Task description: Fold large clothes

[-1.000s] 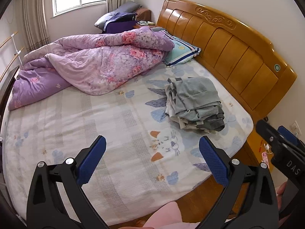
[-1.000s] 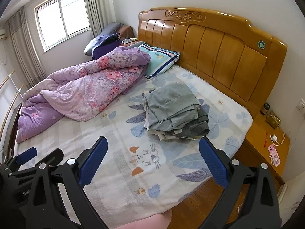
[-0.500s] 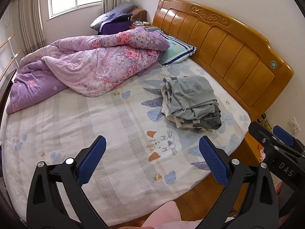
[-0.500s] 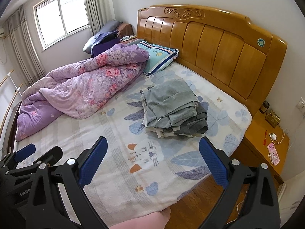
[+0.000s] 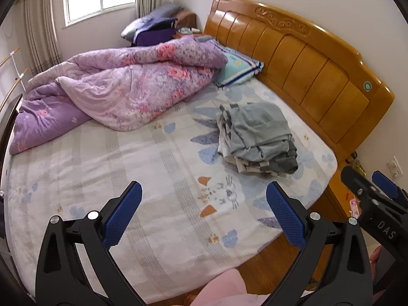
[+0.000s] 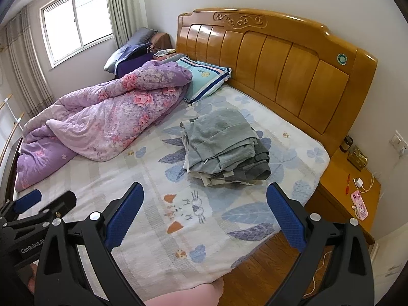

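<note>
Wooden and honey-coloured, the headboard (image 6: 275, 71) rises behind a bed (image 6: 142, 168) covered by a pale sheet printed with blue leaves and a cartoon cat face. A purple floral quilt (image 5: 122, 94) lies bunched across the far half of the mattress, one end resting against a teal striped pillow (image 6: 204, 79) by the headboard. Nearer the headboard side sits the pile of folded clothes (image 6: 224, 148), mostly grey garments stacked on a lighter checked piece, lying on the sheet well apart from the quilt and just beyond the cat print.

At the bed's corner stands a wooden nightstand (image 6: 341, 186) carrying a pink phone (image 6: 359, 205), a white charger (image 6: 359, 182) with its cable and a small box.

Both tools hang above the near edge of the mattress, touching nothing. The left gripper (image 5: 204, 211) has its blue-padded fingers spread wide with only air between them. The right gripper (image 6: 205, 213) is likewise spread wide and holds nothing; it also shows at the right edge of the left wrist view.
</note>
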